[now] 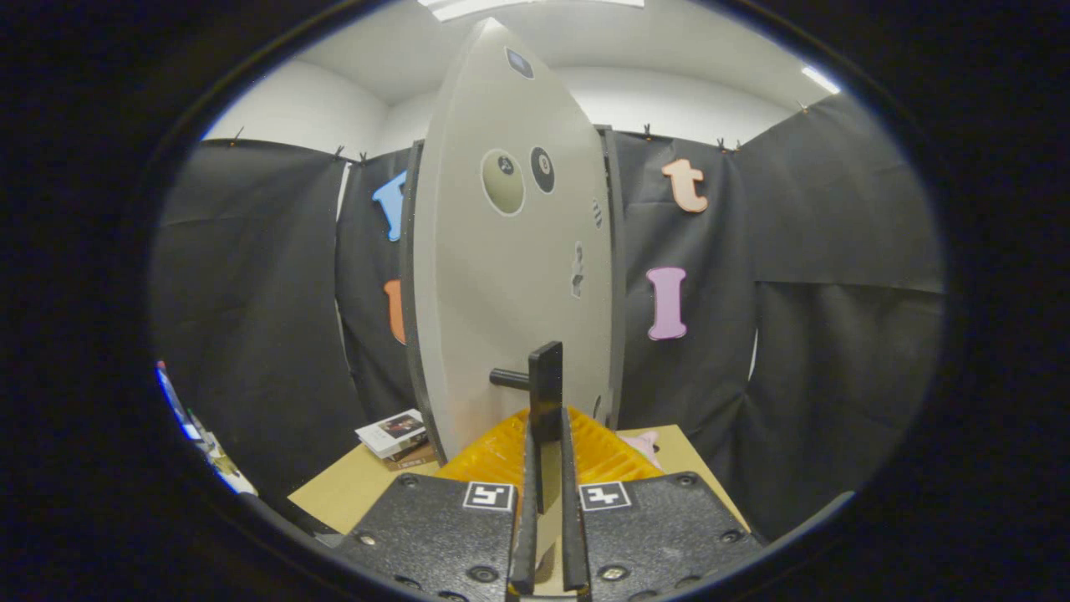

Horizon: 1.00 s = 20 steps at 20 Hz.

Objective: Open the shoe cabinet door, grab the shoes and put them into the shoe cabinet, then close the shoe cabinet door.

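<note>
1. The tool [545,468] has its two fingers drawn close together, with the dark flat handle [545,393] of the shoe cabinet door [510,276] standing upright in the narrow gap between them; both fingers [527,510] seem to press against its sides.
2. The handle is a thin black bar on a short black post that juts from the door's face.
3. The door is a tall pale grey panel with a darker edge, seen at an angle and rising just ahead of the fingers. It carries round stickers [503,181] near the top and a few small ones along its right side.
4. A yellow ribbed surface [493,456] lies below the door, on either side of the fingers.
5. The bench [351,489] is tan; a small stack of booklets [393,435] rests on it left of the door.
6. Black cloth walls enclose the booth, with a white ceiling and a bright light strip [468,7] above.
</note>
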Available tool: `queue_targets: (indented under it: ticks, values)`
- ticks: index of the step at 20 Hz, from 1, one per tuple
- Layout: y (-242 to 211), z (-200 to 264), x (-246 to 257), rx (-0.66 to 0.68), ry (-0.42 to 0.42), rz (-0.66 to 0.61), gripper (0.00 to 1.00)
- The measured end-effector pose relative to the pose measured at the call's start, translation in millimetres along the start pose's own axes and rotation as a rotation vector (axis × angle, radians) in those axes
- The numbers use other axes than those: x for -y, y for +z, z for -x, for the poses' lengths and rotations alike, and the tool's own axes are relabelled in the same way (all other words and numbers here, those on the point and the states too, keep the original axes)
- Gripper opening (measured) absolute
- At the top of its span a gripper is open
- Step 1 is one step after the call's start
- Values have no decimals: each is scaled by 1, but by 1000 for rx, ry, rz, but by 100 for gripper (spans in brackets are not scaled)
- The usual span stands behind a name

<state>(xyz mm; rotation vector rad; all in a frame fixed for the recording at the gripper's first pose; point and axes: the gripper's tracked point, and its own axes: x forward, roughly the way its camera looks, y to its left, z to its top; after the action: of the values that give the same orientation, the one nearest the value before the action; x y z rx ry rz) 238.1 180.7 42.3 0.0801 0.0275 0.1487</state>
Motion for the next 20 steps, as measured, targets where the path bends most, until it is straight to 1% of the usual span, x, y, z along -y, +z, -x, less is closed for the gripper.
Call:
queue_targets:
  ticks: [9, 15, 20]
  values:
    - [0, 6, 36, -4, -93, 3, 5]
    - [-2, 3, 61, -10, -102, -19, 4]
    - [-3, 2, 79, -20, -49, -49, 4]
